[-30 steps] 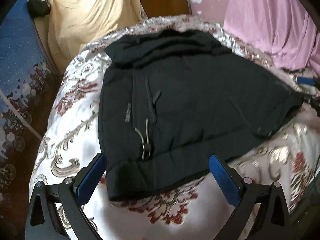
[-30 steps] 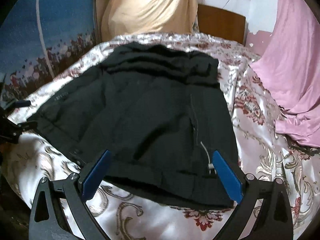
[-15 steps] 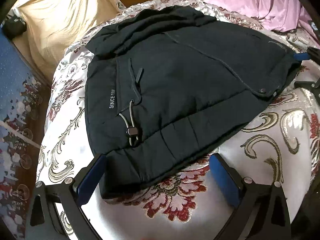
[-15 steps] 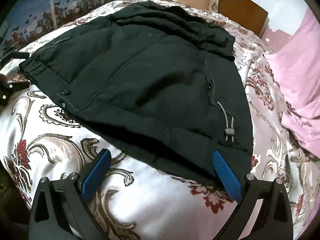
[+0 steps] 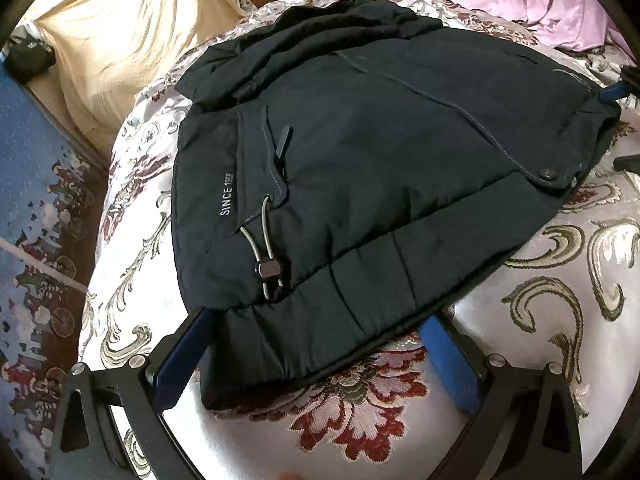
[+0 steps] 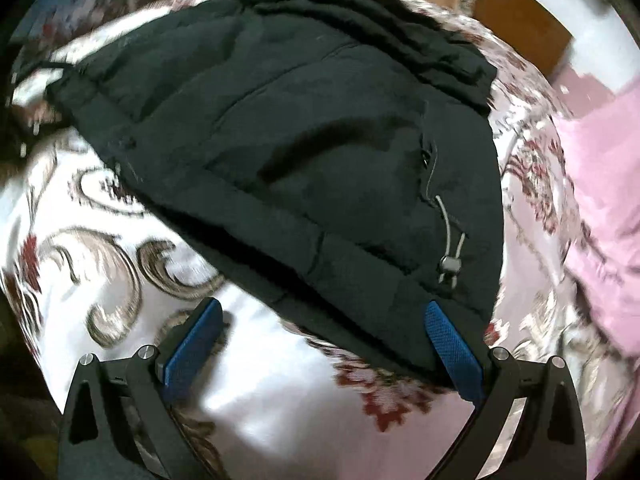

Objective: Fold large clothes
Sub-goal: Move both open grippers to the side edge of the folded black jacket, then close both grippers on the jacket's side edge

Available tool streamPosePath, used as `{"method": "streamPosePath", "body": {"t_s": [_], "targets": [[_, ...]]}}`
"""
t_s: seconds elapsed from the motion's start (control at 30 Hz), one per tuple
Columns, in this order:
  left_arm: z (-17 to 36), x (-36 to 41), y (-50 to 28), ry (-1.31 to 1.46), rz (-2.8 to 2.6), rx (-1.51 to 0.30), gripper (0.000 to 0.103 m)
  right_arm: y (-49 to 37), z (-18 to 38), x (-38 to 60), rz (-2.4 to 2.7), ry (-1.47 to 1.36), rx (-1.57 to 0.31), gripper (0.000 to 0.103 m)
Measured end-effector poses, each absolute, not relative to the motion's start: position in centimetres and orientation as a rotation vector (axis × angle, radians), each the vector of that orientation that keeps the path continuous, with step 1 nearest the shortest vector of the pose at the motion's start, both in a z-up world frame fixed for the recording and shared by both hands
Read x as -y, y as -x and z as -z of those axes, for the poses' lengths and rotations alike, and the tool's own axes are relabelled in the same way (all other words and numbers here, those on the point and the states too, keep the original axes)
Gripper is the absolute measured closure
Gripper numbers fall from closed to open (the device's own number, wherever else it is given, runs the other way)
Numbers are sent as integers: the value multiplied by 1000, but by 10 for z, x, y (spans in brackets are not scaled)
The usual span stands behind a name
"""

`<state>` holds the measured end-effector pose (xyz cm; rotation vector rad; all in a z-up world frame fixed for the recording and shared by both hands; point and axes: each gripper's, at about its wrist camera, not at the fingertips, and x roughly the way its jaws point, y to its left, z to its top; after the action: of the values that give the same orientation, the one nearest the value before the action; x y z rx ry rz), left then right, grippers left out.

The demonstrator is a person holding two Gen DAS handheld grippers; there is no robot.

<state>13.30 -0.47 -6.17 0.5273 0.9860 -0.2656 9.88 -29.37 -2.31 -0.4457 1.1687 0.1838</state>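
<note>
Left-wrist view first: left tongs (image 5: 316, 344) stand spread wide, their blue-padded fingers (image 5: 182, 354) on either side of the near hem corner of a dark navy padded jacket (image 5: 380, 152), which lies spread on a bed under a shiny white satin bedspread with gold scrolls and red flowers (image 5: 560, 300). The hem bulges between the fingers; whether the pads touch it I cannot tell. Just ahead of the tongs a grey elastic drawcord with a black toggle (image 5: 267, 268) lies on the cloth, beside white lettering reading SINCE. Far ahead to the right, at the jacket's other corner, a blue pad of the right tongs (image 5: 610, 92) shows. Beyond the jacket hang a cream drape (image 5: 120, 40) and a pink cloth (image 5: 520, 0).

Right-wrist view, blurred: right tongs (image 6: 320, 344) are likewise spread wide. The right finger (image 6: 452, 352) sits at the jacket's (image 6: 300, 140) near hem edge; the left one is over bare bedspread (image 6: 100, 240). A second drawcord toggle (image 6: 450, 265), unseen from the left, lies just ahead of the right finger. Lettering is not visible here.
</note>
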Motion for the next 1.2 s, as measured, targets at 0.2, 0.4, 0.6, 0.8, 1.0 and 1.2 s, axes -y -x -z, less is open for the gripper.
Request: {"method": "streamPosePath", "body": {"t_s": [0.2,0.4,0.6,0.8,1.0,1.2], "targets": [[66,2,-138,-501,240,-999,0,-106,25,283,-172,611,-1161,2],[65,4,-134,-526,202,-960,0,-107,25,280,-155,591,-1126,2],[57,1,-129,-536,151,-879,15,-109,28,290,-181,576,-1152,2],[53,-2,-127,-520,150,-824,43,-115,28,280,-260,751,-1188,2],[46,-8,-126,-478,157,-811,57,-110,24,265,-205,932,-1050,15],[45,-10,-129,-463,170,-818,65,-92,25,268,-190,896,-966,41]]}}
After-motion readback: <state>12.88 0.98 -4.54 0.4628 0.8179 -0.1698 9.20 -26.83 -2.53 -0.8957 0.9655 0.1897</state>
